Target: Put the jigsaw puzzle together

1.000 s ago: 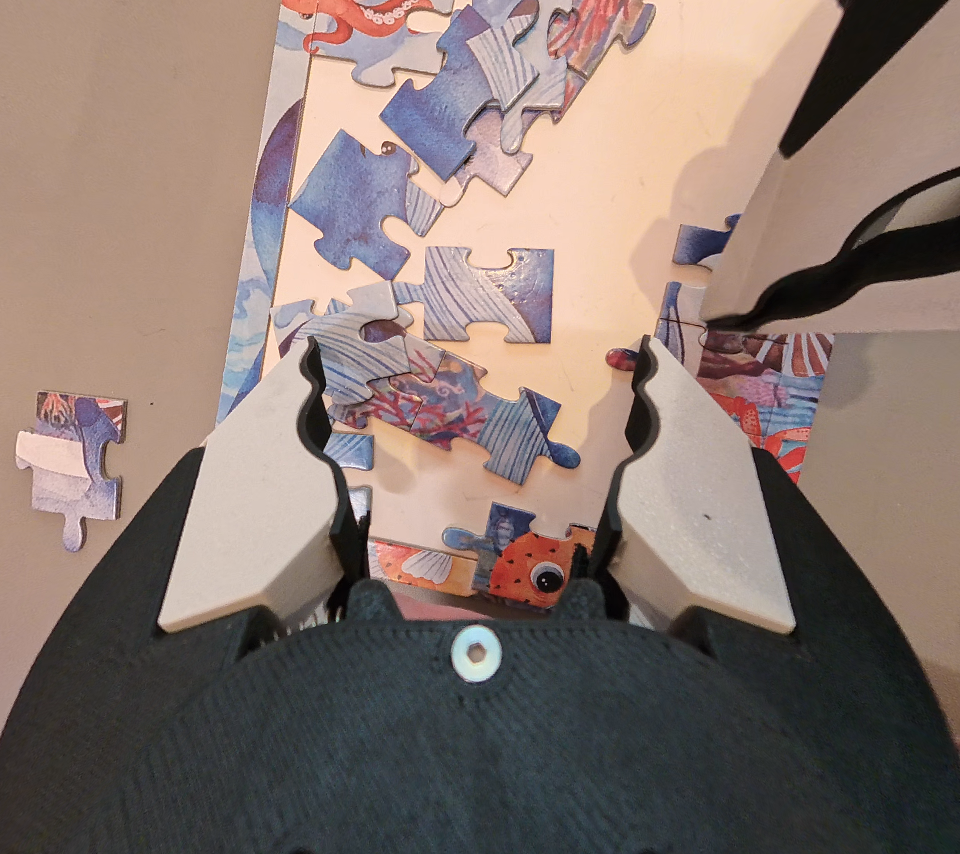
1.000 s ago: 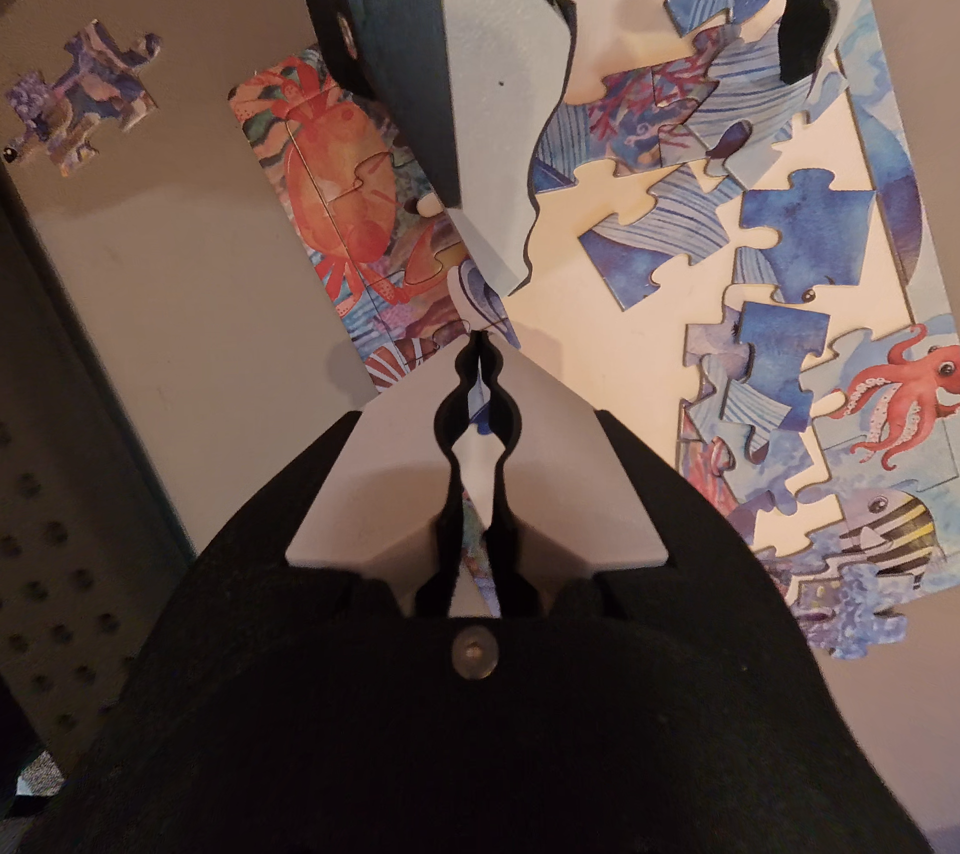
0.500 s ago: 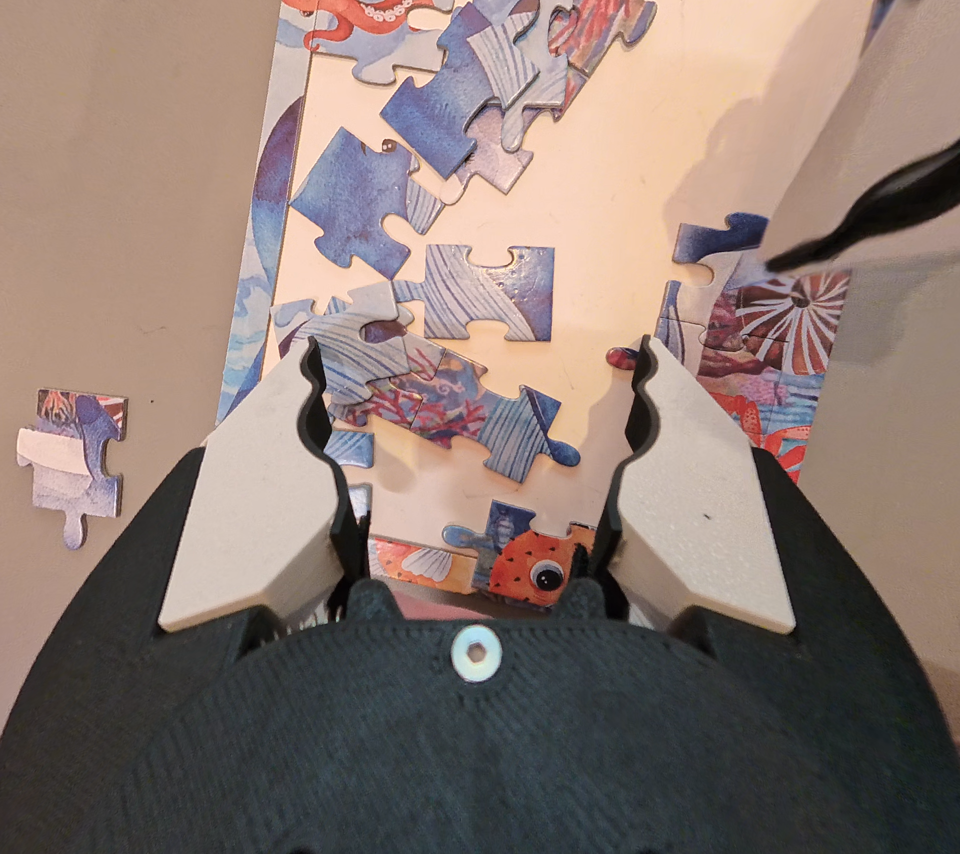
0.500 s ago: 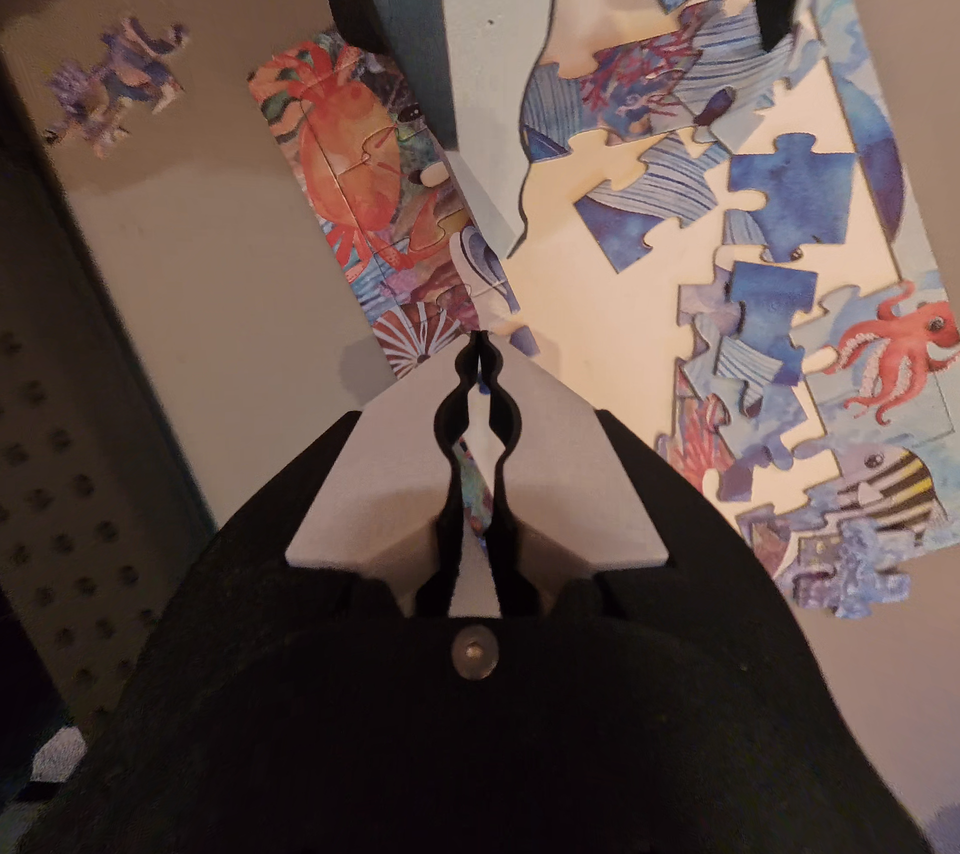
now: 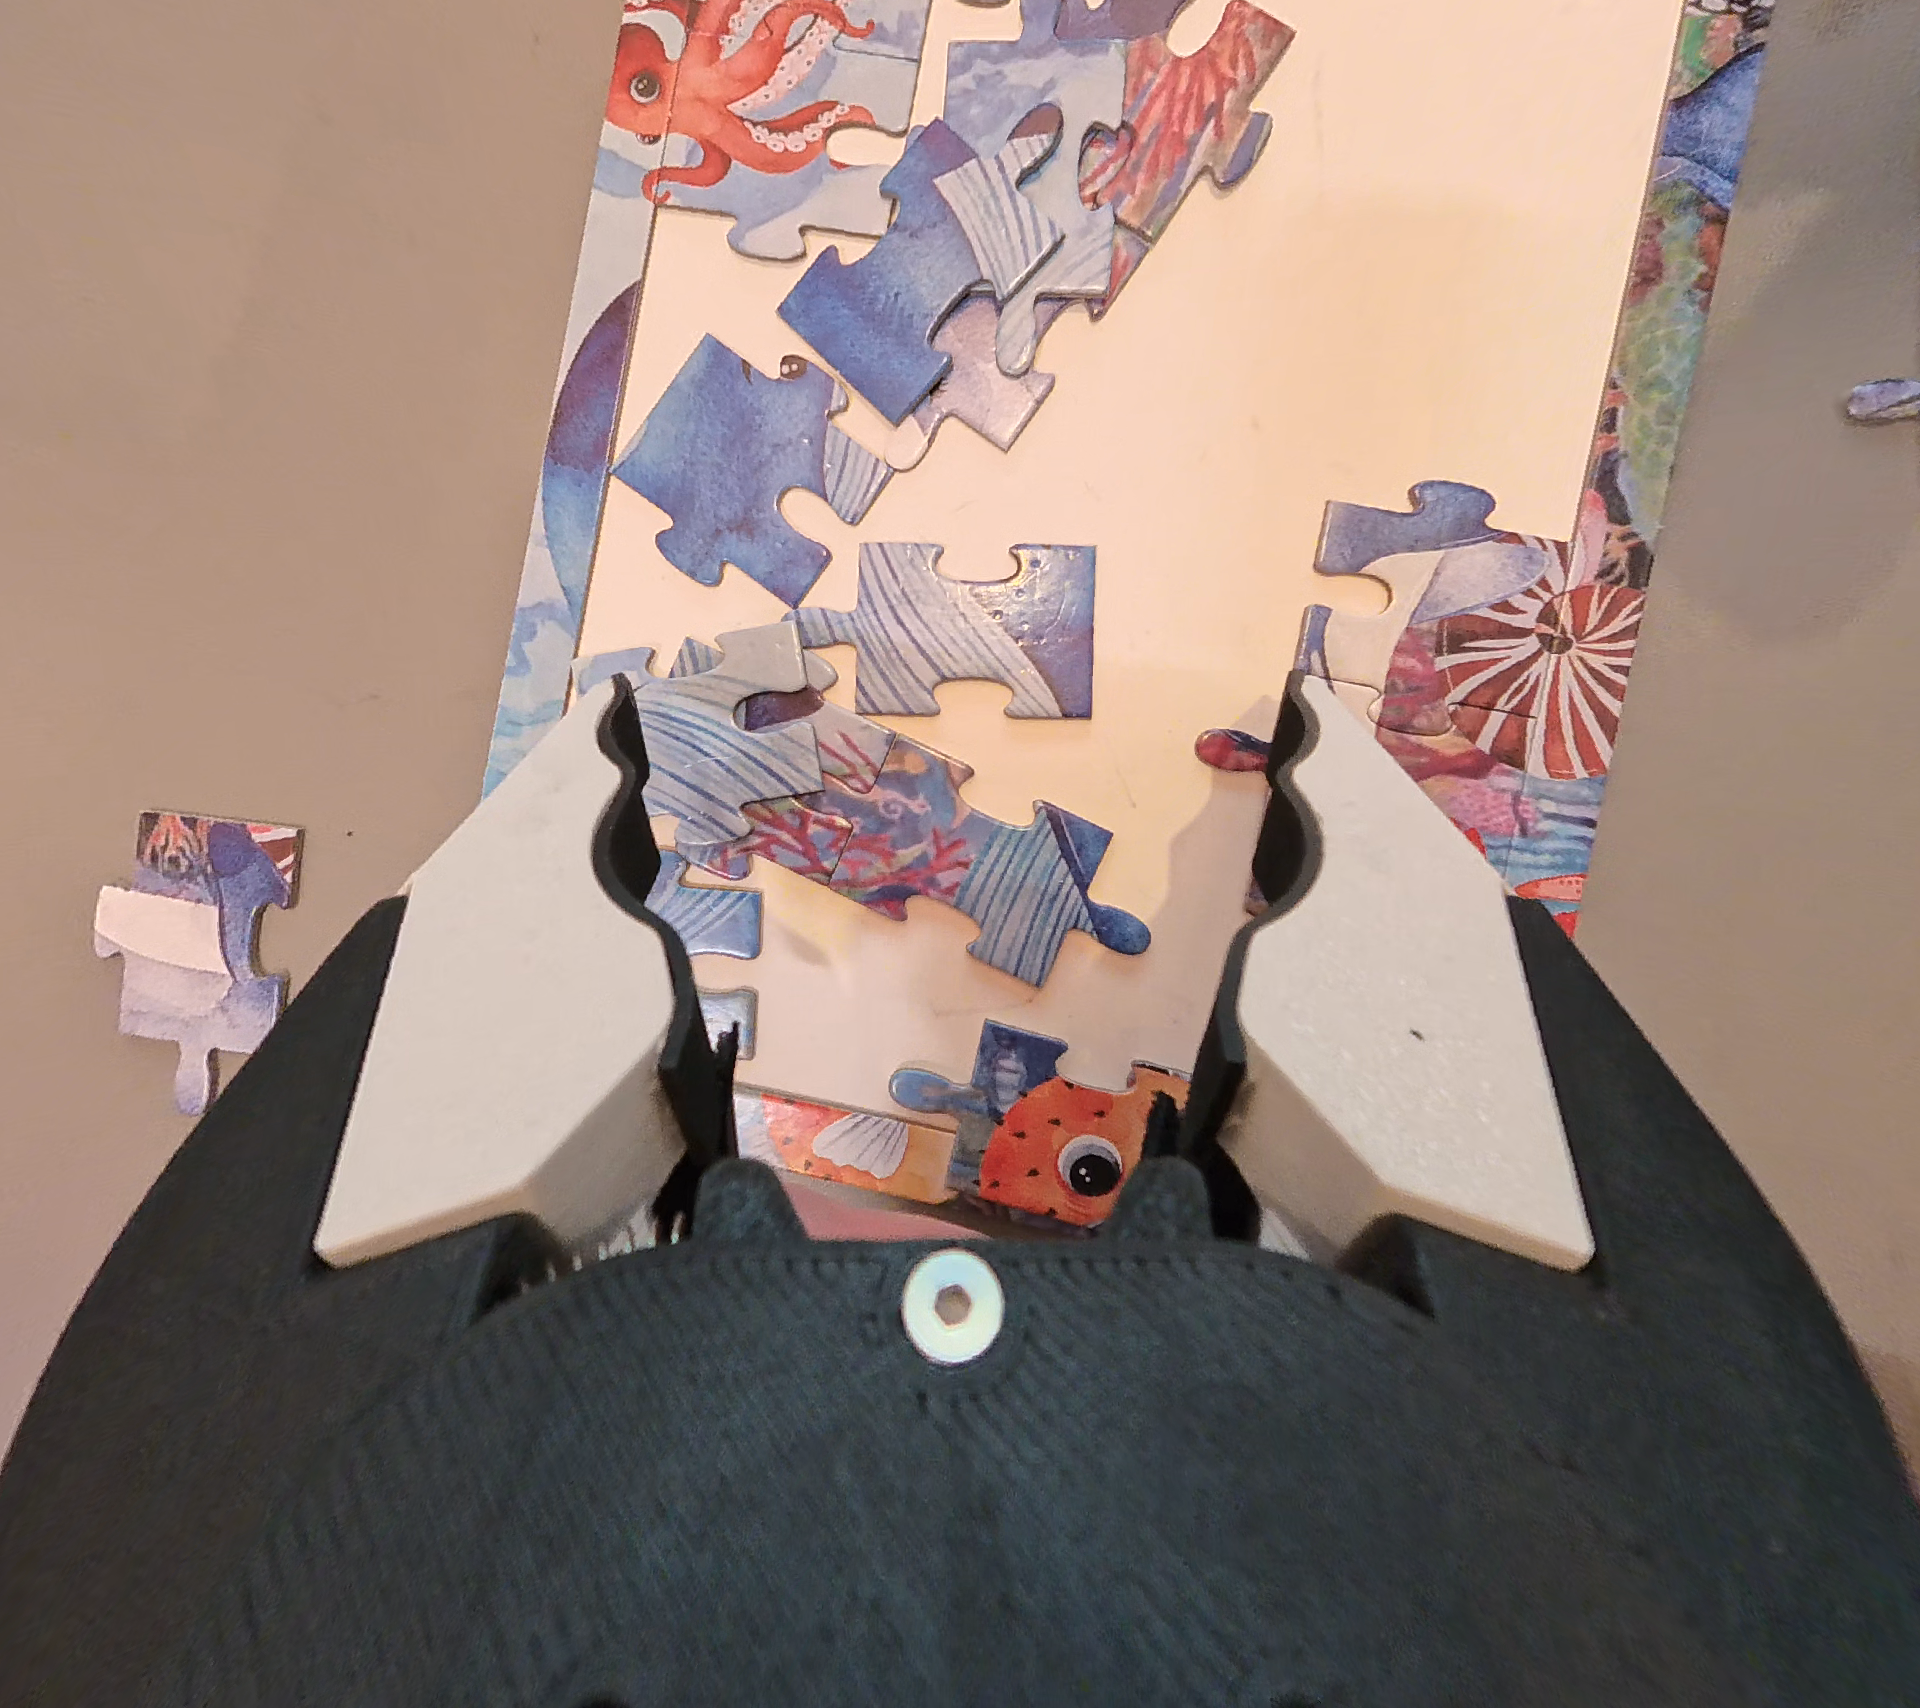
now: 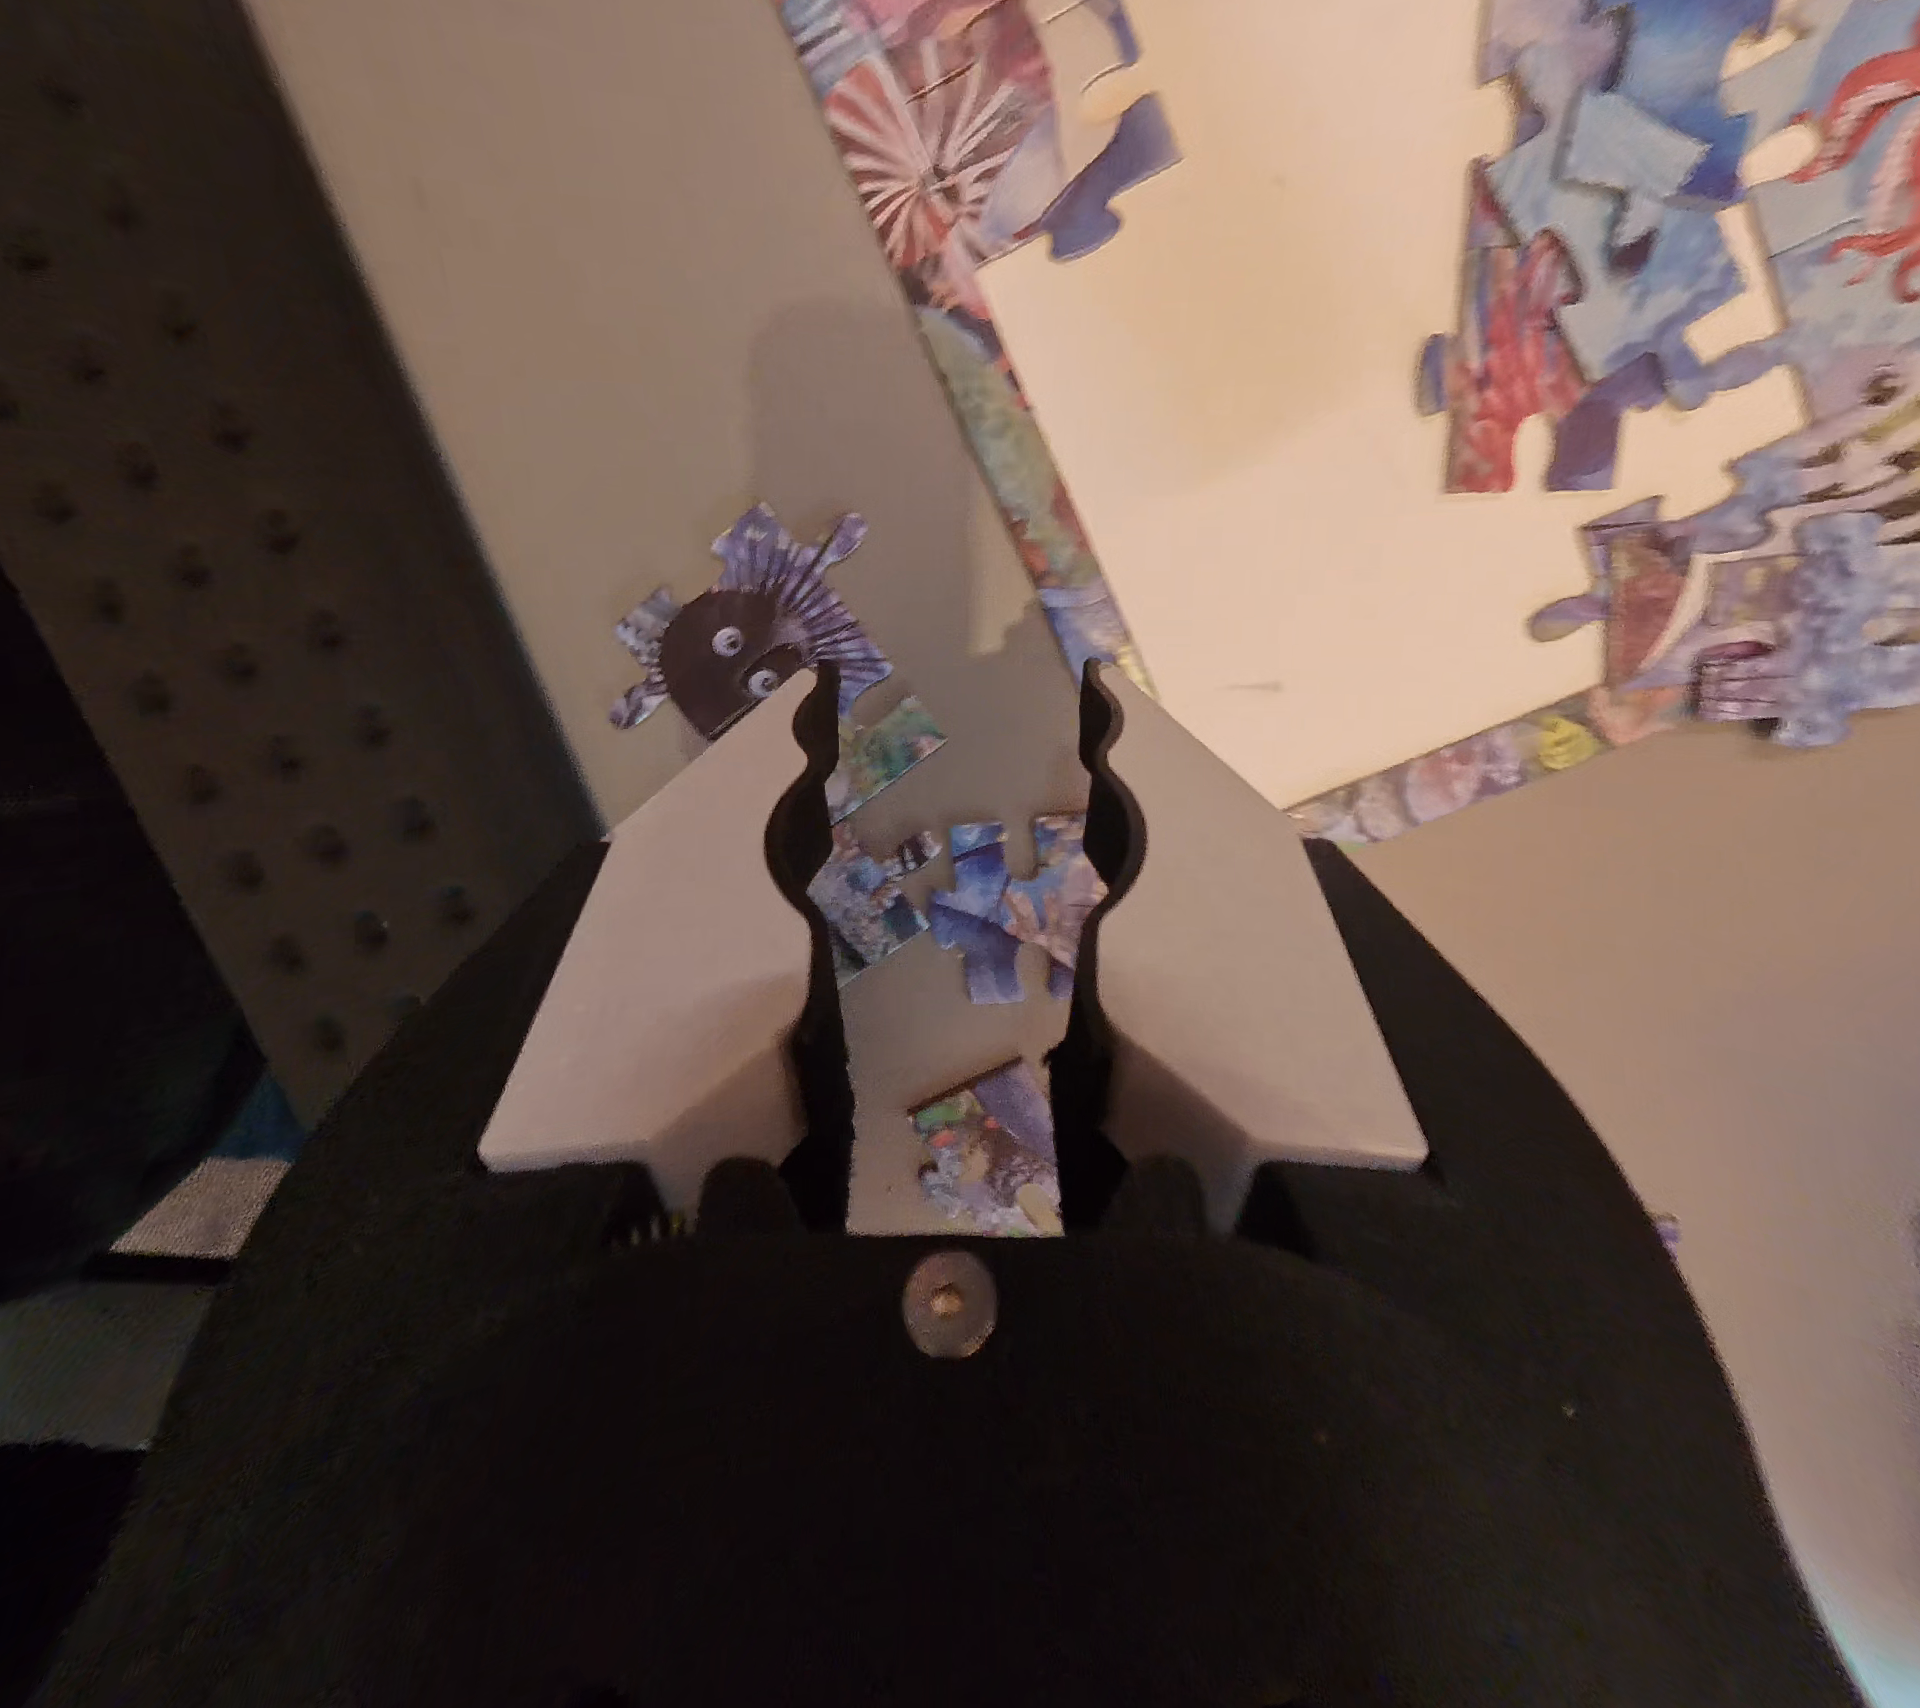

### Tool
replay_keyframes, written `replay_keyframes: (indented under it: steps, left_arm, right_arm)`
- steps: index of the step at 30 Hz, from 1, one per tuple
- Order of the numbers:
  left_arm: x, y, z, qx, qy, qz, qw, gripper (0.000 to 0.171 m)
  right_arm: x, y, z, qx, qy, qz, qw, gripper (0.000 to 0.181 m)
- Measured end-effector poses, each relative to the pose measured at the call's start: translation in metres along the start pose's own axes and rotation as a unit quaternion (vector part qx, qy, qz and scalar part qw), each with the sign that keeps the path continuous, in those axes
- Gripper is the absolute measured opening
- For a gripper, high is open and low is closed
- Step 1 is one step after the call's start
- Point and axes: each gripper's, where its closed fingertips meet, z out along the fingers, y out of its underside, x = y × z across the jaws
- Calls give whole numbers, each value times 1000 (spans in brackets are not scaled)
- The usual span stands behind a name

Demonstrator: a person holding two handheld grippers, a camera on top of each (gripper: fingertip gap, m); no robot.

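Fingers of both grippers gape empty — loose pieces lie between the right gripper tips.

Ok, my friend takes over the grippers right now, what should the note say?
Left gripper: open, empty, over the cream puzzle tray.
Right gripper: open, empty, over loose pieces on the beige table, beside the purple piece with a black googly-eyed fish.
Done: the red octopus corner and the red-striped shell corner are joined.
Left: the blue pieces heaped in the tray and the table pieces need fitting.
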Motion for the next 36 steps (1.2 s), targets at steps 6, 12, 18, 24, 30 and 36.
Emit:
replay_keyframes:
  steps: [6,12,18,24,30,36]
  left_arm:
    - [-1,4,2,-8,-3,0,1000,117]
    - [-3,5,2,-12,-6,0,1000,117]
    - [-2,7,5,-20,-7,3,1000,117]
    - [-3,9,6,-21,-8,1,1000,117]
    - [-3,9,6,-21,-7,0,1000,117]
    - [-4,10,6,-22,-8,0,1000,117]
  right_arm:
    - [-11,23,9,-27,-8,-11,1000,53]
    - [22,63,-15,-42,47,66,996,53]
    - [21,79,-10,-52,39,76,995,53]
    - [19,77,0,-48,28,69,996,38]
    - [20,79,-1,-52,30,63,996,32]
    - [34,95,-20,-42,61,107,991,41]
